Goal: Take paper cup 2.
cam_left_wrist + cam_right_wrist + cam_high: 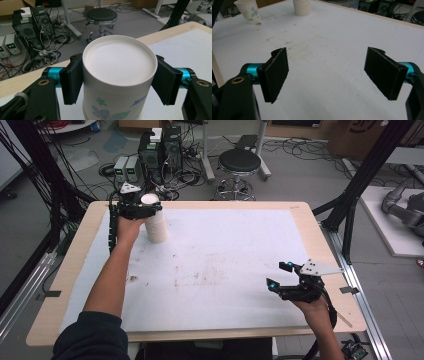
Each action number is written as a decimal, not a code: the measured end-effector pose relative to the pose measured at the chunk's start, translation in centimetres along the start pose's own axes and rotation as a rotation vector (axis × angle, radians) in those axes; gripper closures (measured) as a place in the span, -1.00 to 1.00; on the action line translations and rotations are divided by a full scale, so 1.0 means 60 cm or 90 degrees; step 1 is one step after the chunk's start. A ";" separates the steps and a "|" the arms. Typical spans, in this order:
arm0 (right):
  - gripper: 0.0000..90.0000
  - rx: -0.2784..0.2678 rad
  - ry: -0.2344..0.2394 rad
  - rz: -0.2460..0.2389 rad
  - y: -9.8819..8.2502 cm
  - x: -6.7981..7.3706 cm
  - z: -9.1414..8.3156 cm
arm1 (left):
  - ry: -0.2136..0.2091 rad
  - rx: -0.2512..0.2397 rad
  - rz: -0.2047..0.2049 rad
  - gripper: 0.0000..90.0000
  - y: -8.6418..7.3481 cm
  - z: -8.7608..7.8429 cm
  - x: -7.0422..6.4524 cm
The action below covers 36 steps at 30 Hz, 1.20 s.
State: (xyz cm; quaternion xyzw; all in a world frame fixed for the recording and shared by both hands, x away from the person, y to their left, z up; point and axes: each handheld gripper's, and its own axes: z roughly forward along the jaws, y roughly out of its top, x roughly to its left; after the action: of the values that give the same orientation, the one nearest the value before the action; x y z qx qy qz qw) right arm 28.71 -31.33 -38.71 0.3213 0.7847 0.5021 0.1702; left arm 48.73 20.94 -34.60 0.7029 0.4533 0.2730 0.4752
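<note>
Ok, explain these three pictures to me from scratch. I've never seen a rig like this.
There is no robot here. A person holds a hand-held gripper in each hand, each with two black fingers that pinch.

The wide picture comes from a fixed camera above the person, looking down on a wooden table covered by a white sheet. The other two come from small cameras riding on the grippers, looking out between their own fingers.

The left gripper, at the far left of the table, has its fingers pressed on both sides of a flowered paper cup, which is upside down on top of a stack of cups.

The right gripper sits near the right edge, open and holding nothing. Its own view also shows a single flowered cup in the distance.
</note>
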 end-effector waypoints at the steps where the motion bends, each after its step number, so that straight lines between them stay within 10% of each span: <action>1: -0.56 0.000 0.001 -0.001 0.000 0.001 0.000 | -0.001 0.003 0.007 -0.28 0.002 -0.002 -0.001; 36: -0.56 -0.005 0.005 -0.009 0.008 0.009 0.000 | -0.011 -0.136 0.043 -0.19 0.089 -0.138 -0.018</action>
State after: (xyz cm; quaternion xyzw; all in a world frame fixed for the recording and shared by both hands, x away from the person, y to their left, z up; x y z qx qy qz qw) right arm 28.46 -30.82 -38.24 0.3129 0.7856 0.5052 0.1724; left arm 43.51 22.72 -26.36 0.6655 0.3939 0.3297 0.5415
